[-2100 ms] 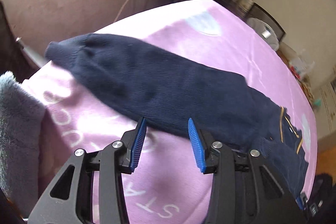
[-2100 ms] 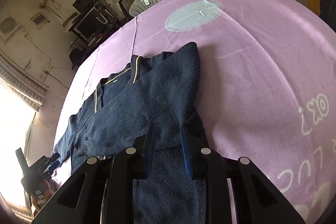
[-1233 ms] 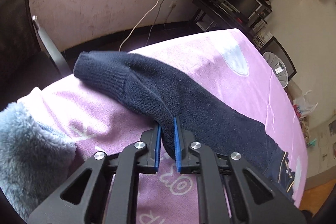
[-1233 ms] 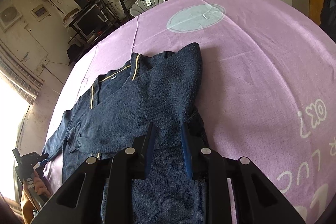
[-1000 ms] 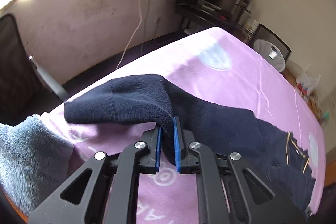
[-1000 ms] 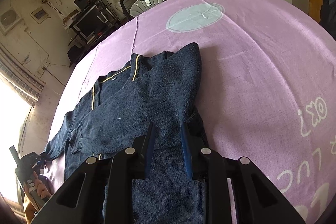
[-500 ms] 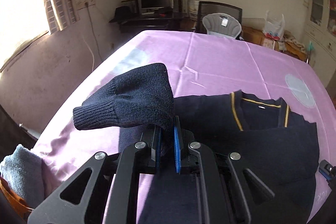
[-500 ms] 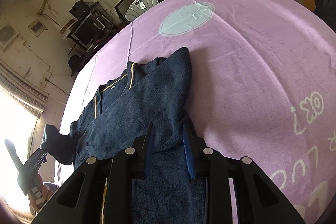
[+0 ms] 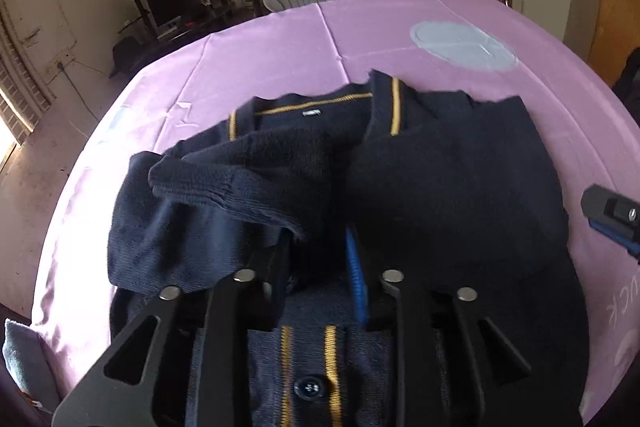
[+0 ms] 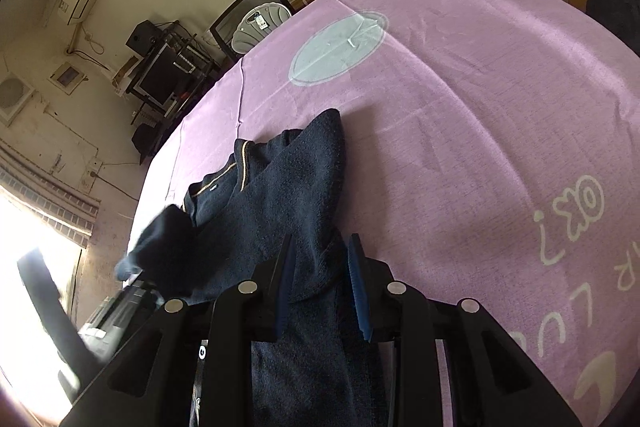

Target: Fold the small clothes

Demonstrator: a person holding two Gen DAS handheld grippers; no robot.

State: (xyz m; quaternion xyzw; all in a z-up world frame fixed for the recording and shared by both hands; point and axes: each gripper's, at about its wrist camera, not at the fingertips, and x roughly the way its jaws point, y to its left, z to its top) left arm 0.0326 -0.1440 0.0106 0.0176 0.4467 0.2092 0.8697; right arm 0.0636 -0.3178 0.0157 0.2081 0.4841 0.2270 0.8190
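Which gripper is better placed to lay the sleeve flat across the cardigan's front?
Left. The left gripper sits over the cardigan right beside the sleeve, open. The right gripper is at the opposite edge.

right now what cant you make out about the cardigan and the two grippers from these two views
- Left wrist view: the left gripper has one finger buried under the navy sleeve; its jaws stand apart, and any remaining hold is hidden.
- Left wrist view: the cardigan hem is cut off by the bottom edge and the gripper body.
- Right wrist view: the right gripper straddles cloth; contact is unclear.
- Right wrist view: window glare washes out the lower left.
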